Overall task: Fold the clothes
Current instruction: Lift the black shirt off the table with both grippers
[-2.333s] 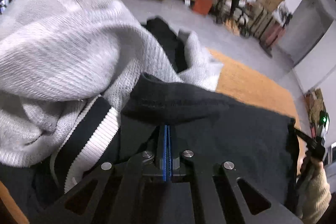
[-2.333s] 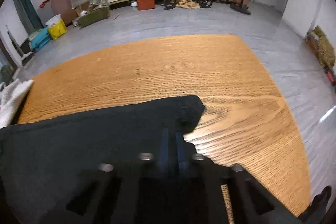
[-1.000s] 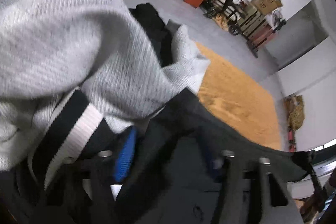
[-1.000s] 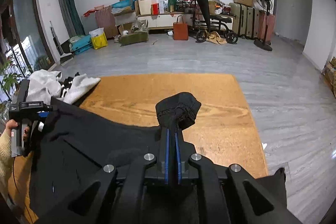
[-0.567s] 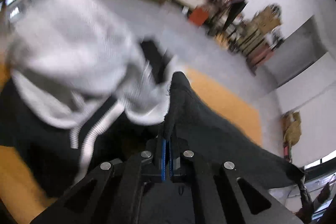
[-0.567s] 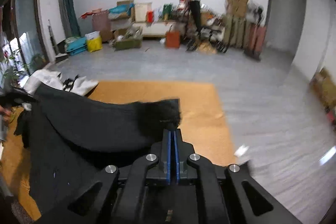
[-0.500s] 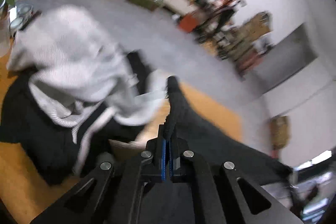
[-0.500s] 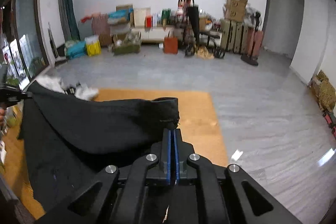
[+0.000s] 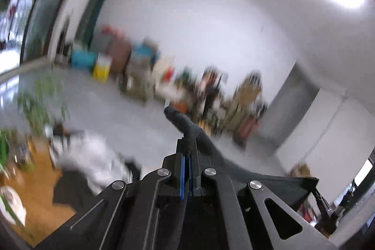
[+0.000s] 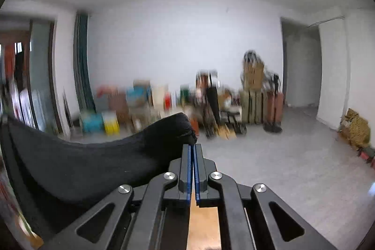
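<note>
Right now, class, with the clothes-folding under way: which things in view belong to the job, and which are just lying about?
Belonging to the job:
- black garment, pinched at each end
- left claw
- right claw
- pile of grey and black clothes
- wooden table

Lying about:
- boxes and bags along the wall
- suitcases
- potted plant

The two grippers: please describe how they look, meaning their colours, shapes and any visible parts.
Both look alike. The left gripper and the right gripper are matte black, each with two angular linkage arms with cut-out openings, joined by round silver bolt heads. The jaws are narrow black bars lined with bright blue pads on their inner faces. No cables, markings or sleeves are visible in either view.
</note>
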Demonstrator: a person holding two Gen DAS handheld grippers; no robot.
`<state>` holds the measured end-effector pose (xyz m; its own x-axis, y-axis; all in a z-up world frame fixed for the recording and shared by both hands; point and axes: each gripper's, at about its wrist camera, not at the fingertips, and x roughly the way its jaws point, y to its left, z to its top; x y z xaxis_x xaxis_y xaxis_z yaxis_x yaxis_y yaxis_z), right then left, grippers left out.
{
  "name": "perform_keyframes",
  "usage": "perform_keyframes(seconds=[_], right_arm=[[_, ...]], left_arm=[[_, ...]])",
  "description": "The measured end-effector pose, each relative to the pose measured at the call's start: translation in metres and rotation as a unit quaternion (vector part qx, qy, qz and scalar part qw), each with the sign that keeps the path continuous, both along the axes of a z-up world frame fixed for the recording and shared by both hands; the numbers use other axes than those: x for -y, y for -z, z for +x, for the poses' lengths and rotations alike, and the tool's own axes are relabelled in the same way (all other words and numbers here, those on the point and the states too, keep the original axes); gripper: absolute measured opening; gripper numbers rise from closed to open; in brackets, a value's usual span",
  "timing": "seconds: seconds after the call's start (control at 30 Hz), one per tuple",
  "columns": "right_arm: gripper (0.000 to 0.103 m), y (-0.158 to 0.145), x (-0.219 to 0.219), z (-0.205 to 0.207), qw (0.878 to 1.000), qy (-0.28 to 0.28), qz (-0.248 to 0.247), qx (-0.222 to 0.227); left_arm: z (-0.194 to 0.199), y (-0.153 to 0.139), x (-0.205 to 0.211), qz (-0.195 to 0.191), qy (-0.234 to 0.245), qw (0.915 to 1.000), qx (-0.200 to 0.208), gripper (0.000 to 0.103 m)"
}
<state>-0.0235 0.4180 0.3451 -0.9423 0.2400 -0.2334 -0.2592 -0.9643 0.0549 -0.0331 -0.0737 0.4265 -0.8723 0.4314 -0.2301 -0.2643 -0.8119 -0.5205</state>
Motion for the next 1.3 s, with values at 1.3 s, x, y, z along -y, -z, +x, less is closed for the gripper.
perform_keyframes(seconds=[1.3], right_arm=[[0.021, 0.353, -0.016, -0.086, 0.944, -0.130, -0.171, 0.251]], left_arm=[[-0.062, 0.388, 0.072, 0.063, 0.038, 0.9604, 0.269, 0.006]])
